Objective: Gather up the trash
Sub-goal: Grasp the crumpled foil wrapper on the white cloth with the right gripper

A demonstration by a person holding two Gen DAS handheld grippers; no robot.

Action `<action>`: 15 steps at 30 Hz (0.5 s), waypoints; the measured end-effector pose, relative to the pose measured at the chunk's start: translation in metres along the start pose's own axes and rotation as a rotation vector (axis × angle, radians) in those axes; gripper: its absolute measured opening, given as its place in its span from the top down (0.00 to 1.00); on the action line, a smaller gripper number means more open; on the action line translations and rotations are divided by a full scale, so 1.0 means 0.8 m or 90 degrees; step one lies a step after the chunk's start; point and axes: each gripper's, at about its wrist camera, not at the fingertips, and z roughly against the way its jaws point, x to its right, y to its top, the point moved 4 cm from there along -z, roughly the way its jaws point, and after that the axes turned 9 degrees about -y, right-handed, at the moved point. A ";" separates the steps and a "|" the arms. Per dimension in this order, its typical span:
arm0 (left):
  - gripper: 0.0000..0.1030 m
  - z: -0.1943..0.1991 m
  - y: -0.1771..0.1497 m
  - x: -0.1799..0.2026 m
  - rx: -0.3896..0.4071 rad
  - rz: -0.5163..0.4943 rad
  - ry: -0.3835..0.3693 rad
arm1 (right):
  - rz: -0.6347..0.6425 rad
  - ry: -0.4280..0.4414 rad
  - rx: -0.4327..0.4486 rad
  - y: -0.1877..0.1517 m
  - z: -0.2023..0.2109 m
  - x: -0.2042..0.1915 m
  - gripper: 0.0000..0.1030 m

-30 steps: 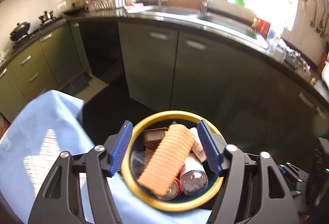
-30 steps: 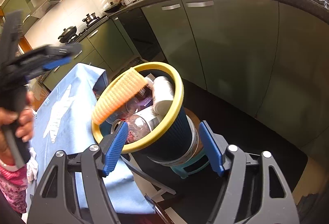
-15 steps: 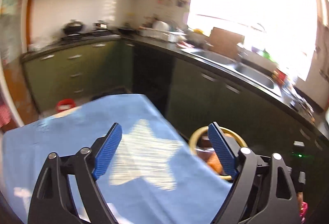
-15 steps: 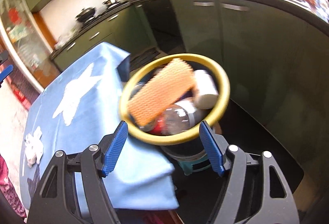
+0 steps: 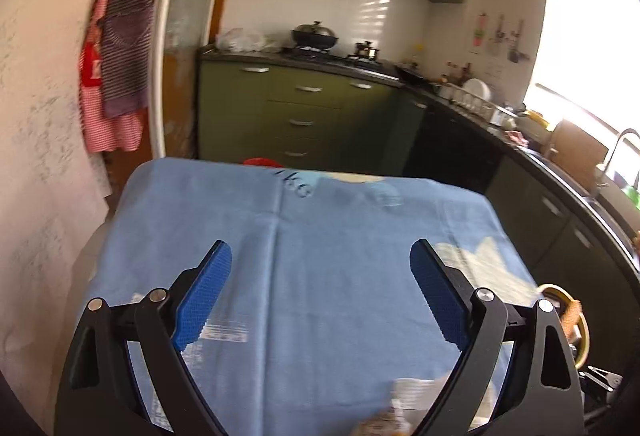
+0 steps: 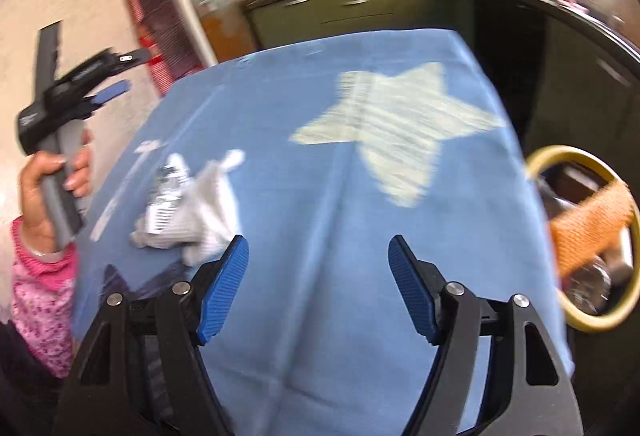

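Note:
The yellow-rimmed trash bin (image 6: 538, 159) stands off the table's right edge, holding an orange ribbed piece (image 6: 588, 224) and bottles. Only a sliver of the bin (image 5: 585, 328) shows in the left wrist view. A crumpled white and grey wrapper (image 6: 188, 207) lies on the blue tablecloth (image 6: 320, 123), left of my right gripper (image 6: 318, 242), which is open and empty above the cloth. My left gripper (image 5: 320, 248) hovers over the cloth (image 5: 320, 215), its jaws opening with nothing between them. A blurred scrap (image 5: 404, 408) lies at that view's bottom edge. A hand holds the left gripper (image 6: 92, 87) at the table's left.
Green kitchen cabinets (image 5: 304, 107) with a stove and pots run behind the table and along the right. A white wall (image 5: 40, 155) with hanging striped cloth (image 5: 116, 67) stands left. A pale star patch (image 6: 396, 123) marks the cloth. A pink sleeve (image 6: 40, 288) is near the table's left corner.
Both grippers swung away from the bin to over the blue table. The bin now sits at the right edge of each view. The left jaws have spread wider.

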 end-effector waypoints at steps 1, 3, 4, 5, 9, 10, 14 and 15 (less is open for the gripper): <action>0.13 -0.006 -0.005 -0.013 -0.008 0.010 0.008 | 0.015 0.013 -0.007 0.004 -0.007 -0.018 0.38; 0.13 -0.015 -0.010 -0.019 -0.018 0.026 0.008 | 0.030 0.038 -0.006 0.009 -0.012 -0.045 0.45; 0.13 -0.016 -0.011 -0.025 -0.021 0.034 0.009 | 0.037 0.063 -0.002 0.013 -0.013 -0.060 0.45; 0.13 -0.016 -0.010 -0.027 -0.020 0.036 0.009 | 0.044 0.077 0.002 0.016 -0.012 -0.071 0.46; 0.13 -0.010 -0.008 -0.027 -0.002 0.030 0.018 | 0.067 0.118 0.013 0.026 -0.010 -0.114 0.52; 0.13 -0.008 -0.007 -0.027 0.000 0.029 0.019 | 0.073 0.127 0.011 0.027 -0.011 -0.124 0.52; 0.13 -0.004 -0.006 -0.017 0.003 0.031 0.021 | 0.091 0.135 -0.010 0.031 -0.028 -0.148 0.52; 0.13 -0.004 -0.006 -0.016 0.004 0.032 0.022 | 0.091 0.134 -0.014 0.033 -0.032 -0.150 0.52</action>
